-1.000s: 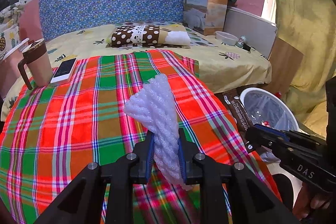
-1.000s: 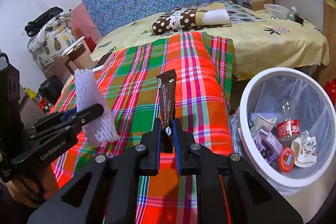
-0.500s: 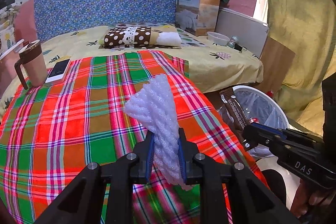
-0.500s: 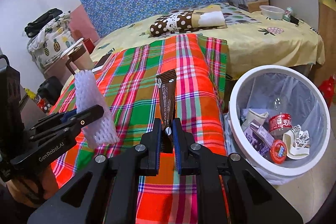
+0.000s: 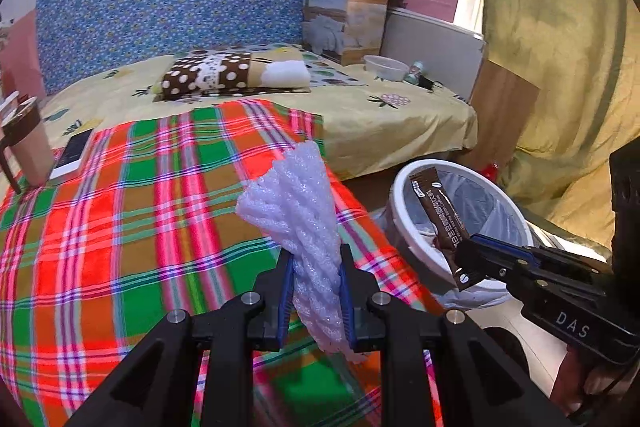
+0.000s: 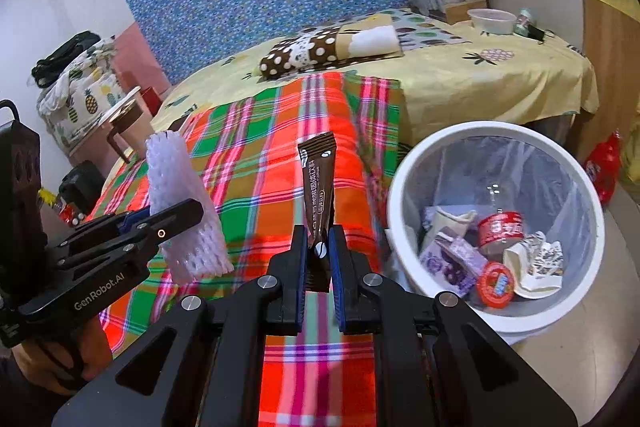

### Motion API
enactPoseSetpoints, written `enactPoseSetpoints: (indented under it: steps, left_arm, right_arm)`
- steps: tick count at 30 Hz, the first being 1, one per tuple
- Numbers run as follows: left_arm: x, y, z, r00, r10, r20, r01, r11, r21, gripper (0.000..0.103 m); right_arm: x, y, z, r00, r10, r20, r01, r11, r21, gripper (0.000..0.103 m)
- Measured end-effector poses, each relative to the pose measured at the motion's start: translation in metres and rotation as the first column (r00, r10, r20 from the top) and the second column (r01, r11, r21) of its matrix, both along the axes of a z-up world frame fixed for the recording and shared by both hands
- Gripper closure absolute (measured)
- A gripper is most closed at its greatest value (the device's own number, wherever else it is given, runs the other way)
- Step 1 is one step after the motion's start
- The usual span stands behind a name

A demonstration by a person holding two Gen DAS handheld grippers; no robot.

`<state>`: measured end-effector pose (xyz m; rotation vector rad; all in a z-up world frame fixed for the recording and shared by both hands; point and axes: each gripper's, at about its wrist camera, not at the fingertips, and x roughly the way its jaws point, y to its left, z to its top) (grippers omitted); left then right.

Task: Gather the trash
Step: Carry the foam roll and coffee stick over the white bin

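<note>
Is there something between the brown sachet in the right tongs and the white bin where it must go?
Nothing visible. The sachet is held upright in the right tongs, and the bin stands open beside the bed, no lid, only trash at its bottom.

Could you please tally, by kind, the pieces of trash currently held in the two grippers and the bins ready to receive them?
White foam net sleeve, held in the left gripper: 1
Brown coffee sachet, held in the right gripper: 1
White trash bin beside the bed, already holding other litter: 1
Total: 3
</note>
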<state>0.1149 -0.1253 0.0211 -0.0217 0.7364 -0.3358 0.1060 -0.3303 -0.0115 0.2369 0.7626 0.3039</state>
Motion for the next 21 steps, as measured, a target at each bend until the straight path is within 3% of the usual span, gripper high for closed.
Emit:
enactPoseSetpoints:
  steps: [21]
  left_arm:
    - [0.031,-0.095,-0.007,0.976,-0.215,-0.024,0.214,0.977,-0.024,0.082]
  right_arm:
    - [-0.004,-0.069,-0.013,0.983,-0.179,-0.032,0.18,0.984,0.009,0.09]
